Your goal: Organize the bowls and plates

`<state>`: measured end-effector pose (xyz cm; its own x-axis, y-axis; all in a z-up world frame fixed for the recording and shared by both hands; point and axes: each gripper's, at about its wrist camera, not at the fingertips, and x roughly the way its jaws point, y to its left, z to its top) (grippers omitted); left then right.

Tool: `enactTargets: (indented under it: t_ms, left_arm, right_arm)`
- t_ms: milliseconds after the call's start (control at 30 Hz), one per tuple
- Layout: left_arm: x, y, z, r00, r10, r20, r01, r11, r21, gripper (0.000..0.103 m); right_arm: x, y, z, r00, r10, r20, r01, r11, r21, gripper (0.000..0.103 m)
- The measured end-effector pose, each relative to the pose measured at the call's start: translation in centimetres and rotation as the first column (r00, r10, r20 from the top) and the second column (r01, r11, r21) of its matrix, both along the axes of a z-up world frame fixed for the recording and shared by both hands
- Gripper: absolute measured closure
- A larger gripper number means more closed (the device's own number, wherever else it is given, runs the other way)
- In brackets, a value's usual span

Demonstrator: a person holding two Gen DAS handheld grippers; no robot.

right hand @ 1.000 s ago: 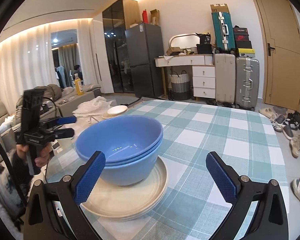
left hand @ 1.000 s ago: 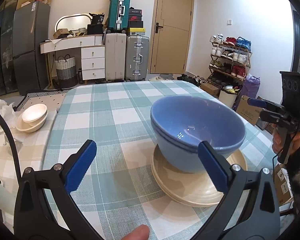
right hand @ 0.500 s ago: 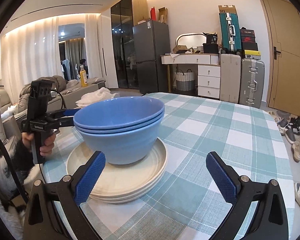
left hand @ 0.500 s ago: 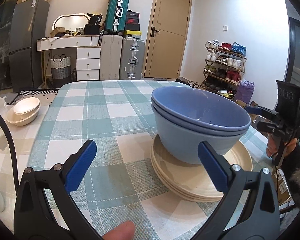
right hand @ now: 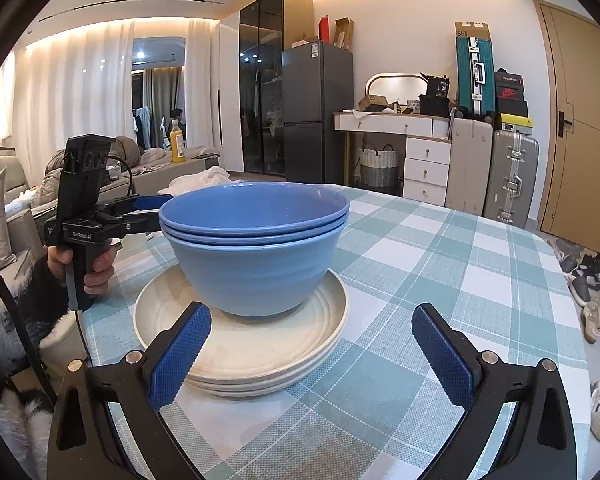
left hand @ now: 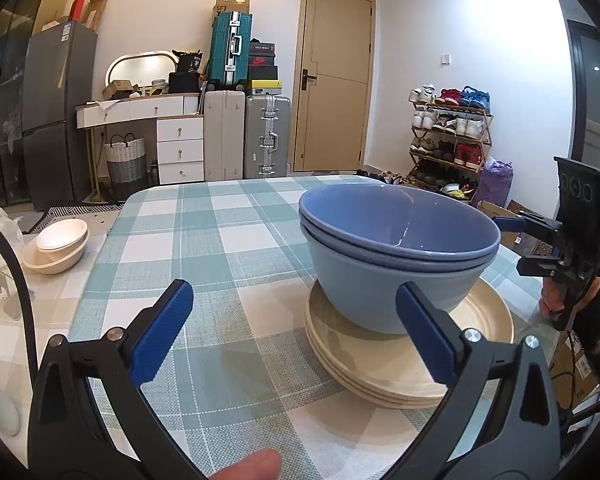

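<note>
Basically, the blue bowls [left hand: 396,256] sat nested, two or three deep by the rim lines, on a stack of cream plates [left hand: 410,354], right of centre in the left wrist frame and just left of centre in the right wrist frame [right hand: 256,248]. Plates [right hand: 242,340] lay flat on the checked tablecloth [right hand: 440,280].

My left gripper [left hand: 296,334] was spread wide, holding nothing. The stack lay ahead and to its right; the right pad sat in front of the lower bowl wall, contact unclear. My right gripper [right hand: 312,354] was also wide apart and empty, low at plate level. The stack lay ahead and left, with its left pad over the near plate rim.

No long axis here, everything round, so approach angle mattered little. My read: the right one was nearer the plate edge and better placed for the plates; the left one was closer to the bowl wall.

Further out: two cream bowls [left hand: 56,246] sat nested at centre left of the left wrist frame, well apart from the stack, probably still to be collected. Suitcases [left hand: 246,136] and a door [left hand: 332,80] stood behind.
</note>
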<state>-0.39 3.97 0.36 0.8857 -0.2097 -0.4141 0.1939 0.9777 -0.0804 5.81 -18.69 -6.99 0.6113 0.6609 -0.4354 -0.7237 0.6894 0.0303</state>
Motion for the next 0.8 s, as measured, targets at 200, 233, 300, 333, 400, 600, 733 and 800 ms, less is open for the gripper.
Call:
enactTargets:
  t_ms: [200,233,300,333,400,600,733,800]
  left_arm:
    - [-0.05,-0.17,-0.02,1.0,-0.012,0.005,0.012,1.0,0.004,0.002]
    - [-0.13,-0.17,0.03,1.0,-0.014,0.005,0.014,1.0,0.002,0.002]
    - [-0.1,-0.18,0.01,1.0,-0.016,0.003,0.016,1.0,0.001,0.002]
    - [-0.1,-0.18,0.02,1.0,-0.015,0.004,0.015,1.0,0.002,0.002]
    - [-0.09,-0.22,0.0,1.0,-0.015,0.004,0.015,1.0,0.002,0.002]
    - [-0.15,-0.32,-0.05,1.0,-0.015,0.004,0.015,1.0,0.003,0.002]
    - [-0.17,-0.27,0.01,1.0,-0.015,0.006,0.015,1.0,0.005,0.002]
    - [-0.08,-0.21,-0.03,1.0,-0.016,0.004,0.016,1.0,0.005,0.002]
  right_arm:
    - [0.02,-0.05,-0.02,1.0,0.004,-0.004,-0.004,1.0,0.006,0.001]
    - [0.03,-0.12,-0.02,1.0,0.004,-0.004,-0.004,1.0,0.011,0.001]
    - [0.11,-0.21,-0.03,1.0,0.002,-0.005,-0.001,1.0,0.016,0.001]
    - [0.15,-0.2,-0.05,1.0,0.001,-0.006,-0.001,1.0,0.017,0.001]
    - [0.18,-0.2,-0.1,1.0,0.001,-0.008,-0.001,1.0,0.016,0.001]
    - [0.23,-0.21,-0.13,1.0,0.001,-0.007,-0.001,1.0,0.02,0.001]
    - [0.21,-0.23,-0.1,1.0,0.002,-0.006,-0.002,1.0,0.019,0.001]
    - [0.26,-0.22,-0.13,1.0,0.001,-0.007,-0.001,1.0,0.018,0.001]
